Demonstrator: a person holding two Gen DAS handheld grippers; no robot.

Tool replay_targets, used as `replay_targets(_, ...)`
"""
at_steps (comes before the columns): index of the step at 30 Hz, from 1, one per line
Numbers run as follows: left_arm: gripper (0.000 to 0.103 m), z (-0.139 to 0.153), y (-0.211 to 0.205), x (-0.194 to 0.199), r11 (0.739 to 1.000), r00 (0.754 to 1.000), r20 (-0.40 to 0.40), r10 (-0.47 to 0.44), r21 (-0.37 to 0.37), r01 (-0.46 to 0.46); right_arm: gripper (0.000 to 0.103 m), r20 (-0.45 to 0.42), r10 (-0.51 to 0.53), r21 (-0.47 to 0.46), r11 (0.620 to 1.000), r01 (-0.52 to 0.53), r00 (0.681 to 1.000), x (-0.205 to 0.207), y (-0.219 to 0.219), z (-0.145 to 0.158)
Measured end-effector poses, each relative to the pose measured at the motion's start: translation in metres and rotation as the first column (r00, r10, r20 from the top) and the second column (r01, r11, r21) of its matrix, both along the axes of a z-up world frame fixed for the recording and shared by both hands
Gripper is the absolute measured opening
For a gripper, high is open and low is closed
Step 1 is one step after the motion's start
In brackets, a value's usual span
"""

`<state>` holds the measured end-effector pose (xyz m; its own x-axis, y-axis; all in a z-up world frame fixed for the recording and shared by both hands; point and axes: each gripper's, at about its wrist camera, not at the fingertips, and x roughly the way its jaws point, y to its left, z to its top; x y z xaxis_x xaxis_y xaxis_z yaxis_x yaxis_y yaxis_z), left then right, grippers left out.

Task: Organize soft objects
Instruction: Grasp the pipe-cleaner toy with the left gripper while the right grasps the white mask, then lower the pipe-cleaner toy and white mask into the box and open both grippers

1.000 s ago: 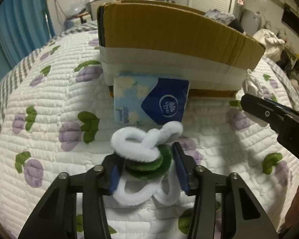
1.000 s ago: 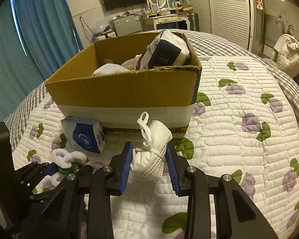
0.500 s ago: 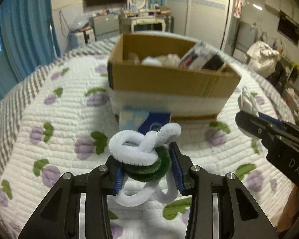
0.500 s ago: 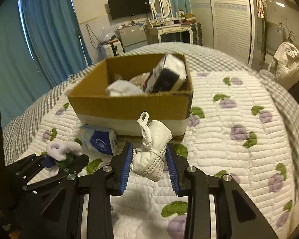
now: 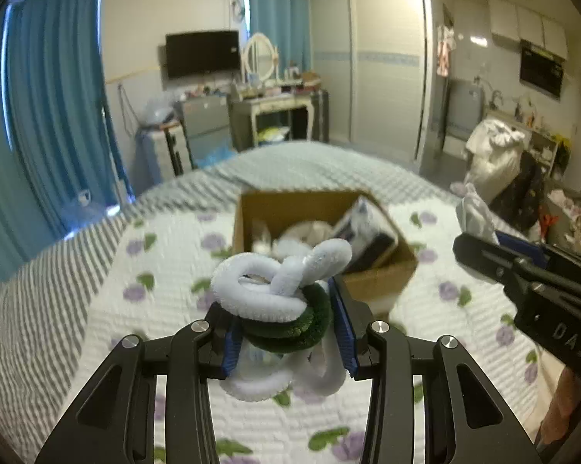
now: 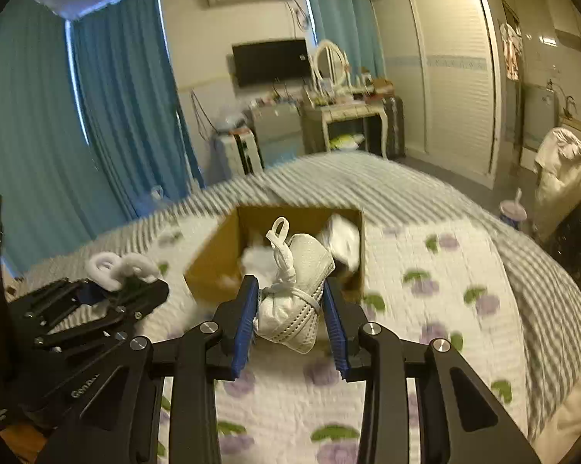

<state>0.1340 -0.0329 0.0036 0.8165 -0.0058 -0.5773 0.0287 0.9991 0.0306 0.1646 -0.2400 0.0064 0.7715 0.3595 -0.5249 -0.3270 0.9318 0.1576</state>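
My left gripper (image 5: 286, 326) is shut on a knot of white and green fuzzy loops (image 5: 275, 290), held in the air short of the cardboard box (image 5: 383, 274). My right gripper (image 6: 290, 309) is shut on a small white shoe (image 6: 296, 294) with tied laces, also lifted near the cardboard box (image 6: 213, 255). Inside the box lie white soft items and a dark blue and white pack (image 5: 367, 228). In the right wrist view the left gripper (image 6: 97, 301) shows at the left with the white loops (image 6: 116, 265). The right gripper's black body (image 5: 530, 282) crosses the left wrist view at the right.
The box stands on a bed with a white quilt (image 5: 166, 278) printed with purple flowers and a grey checked border. Blue curtains (image 6: 128, 100) hang at the left. A dresser with a mirror (image 5: 267, 96) and a wardrobe stand at the far wall. A person's hand (image 5: 564, 402) shows at the lower right.
Both grippers have risen with their loads, so the views now look down into the open box from higher up. The blue tissue pack in front of the box is out of sight.
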Motion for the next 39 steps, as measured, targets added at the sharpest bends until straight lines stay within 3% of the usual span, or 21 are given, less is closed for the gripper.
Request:
replay_targets(6, 0.04, 0.024, -0.003, 0.028, 0.999, 0.998, 0.064, -0.009, 0.035, 0.007, 0.034, 0.073, 0.041, 0.003, 0.999, -0.041, 0.996, 0.028, 0.009, 0.037)
replay_targets(14, 0.04, 0.025, 0.001, 0.081, 1.0, 0.998, 0.066, -0.02, 0.021, 0.019, 0.034, 0.075, 0.067, -0.034, 0.997, -0.064, 0.995, 0.084, 0.025, 0.046)
replay_targets(24, 0.04, -0.025, 0.008, 0.14, 0.999, 1.0, -0.004, -0.002, 0.044, 0.002, 0.034, -0.014, 0.063, -0.093, 0.994, -0.064, 0.998, 0.157, 0.044, -0.009)
replay_targets(33, 0.04, -0.057, 0.003, 0.158, 0.998, 0.999, -0.045, -0.013, 0.069, 0.016, 0.035, -0.109, 0.083, -0.024, 0.996, -0.086, 0.991, 0.192, 0.042, -0.054)
replay_targets(36, 0.042, -0.057, 0.002, 0.16, 0.998, 0.999, -0.051, -0.019, 0.066, 0.022, 0.043, -0.12, 0.082, 0.008, 0.997, -0.082, 0.989, 0.199, 0.039, -0.058)
replay_targets(38, 0.043, -0.054, 0.001, 0.157, 0.998, 0.999, -0.044, -0.031, 0.052, 0.033, 0.06, -0.124, 0.084, 0.018, 0.996, -0.082, 0.989, 0.199, 0.038, -0.056)
replay_targets(39, 0.047, -0.051, 0.0, 0.155, 0.998, 0.999, -0.042, -0.028, 0.054, 0.03, 0.062, -0.109, 0.07, 0.017, 0.998, -0.068, 0.992, 0.197, 0.036, -0.052)
